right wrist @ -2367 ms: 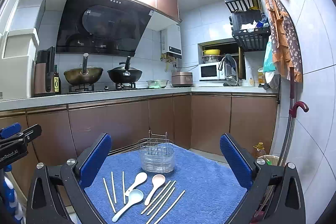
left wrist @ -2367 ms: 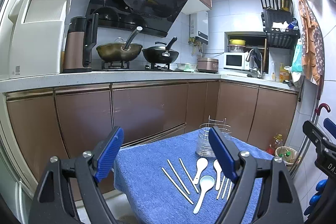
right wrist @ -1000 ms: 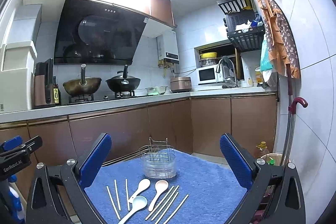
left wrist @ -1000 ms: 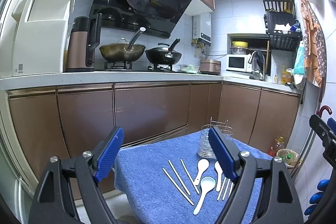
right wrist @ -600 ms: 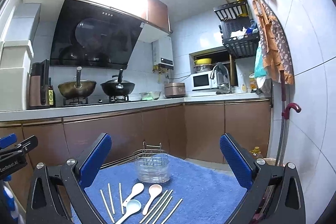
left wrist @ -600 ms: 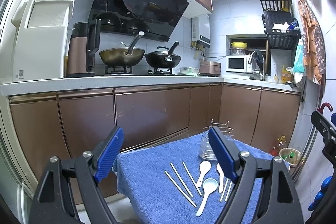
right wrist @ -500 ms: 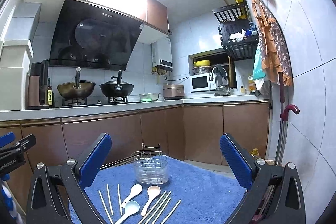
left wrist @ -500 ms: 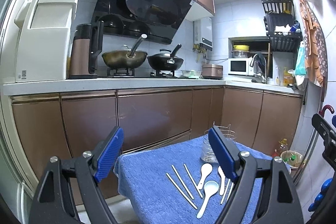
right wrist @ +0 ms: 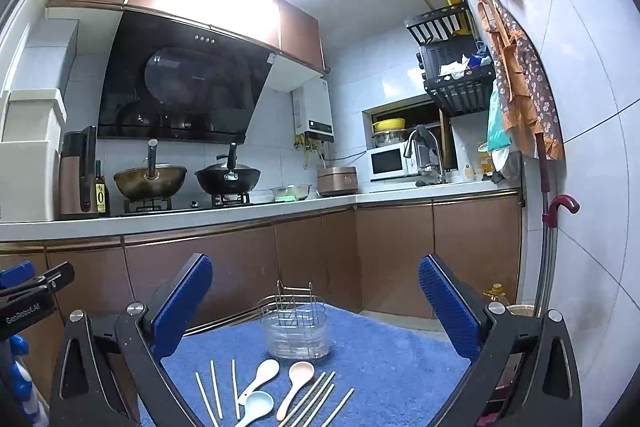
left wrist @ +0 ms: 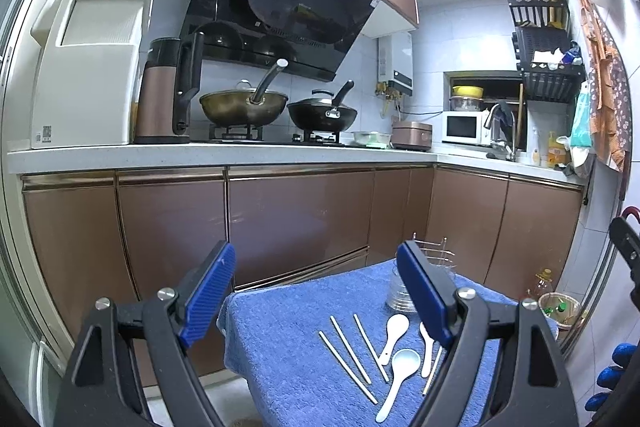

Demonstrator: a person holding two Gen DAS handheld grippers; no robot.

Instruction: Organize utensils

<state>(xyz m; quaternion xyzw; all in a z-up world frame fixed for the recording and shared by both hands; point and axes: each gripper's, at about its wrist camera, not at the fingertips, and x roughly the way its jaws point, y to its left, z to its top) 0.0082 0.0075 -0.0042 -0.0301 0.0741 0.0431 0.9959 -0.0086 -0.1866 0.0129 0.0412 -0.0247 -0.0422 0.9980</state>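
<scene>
— Utensils first: where do they lie?

— All loose on the blue towel (right wrist: 392,367) over the tabletop. Three spoons (right wrist: 262,375) in the middle of the row: a white one, a pale blue one nearest the cameras, a pinkish one to the right. Chopsticks (right wrist: 214,389) in two groups, three to the left of the spoons and a further bunch (right wrist: 316,401) to the right.

— And the holder?

— Wire-framed utensil caddy (right wrist: 296,327) with a clear base, standing upright just behind the spoons. I see nothing standing in it, though the wire dividers make that hard to tell for sure.

— So progress?

— By my reading, none yet. Every piece is still to be lifted and dropped into the caddy; sorting spoons from chopsticks looks like the whole job ahead.

— Left tool?

— Left tool (left wrist: 320,293) spread wide, blue pads well apart, nothing between them, hovering above the near-left part of the towel, touching nothing.

— Right tool?

— Right tool (right wrist: 316,307) likewise gaping, empty, held above the row with the caddy framed between its pads. No contact with anything.
</scene>
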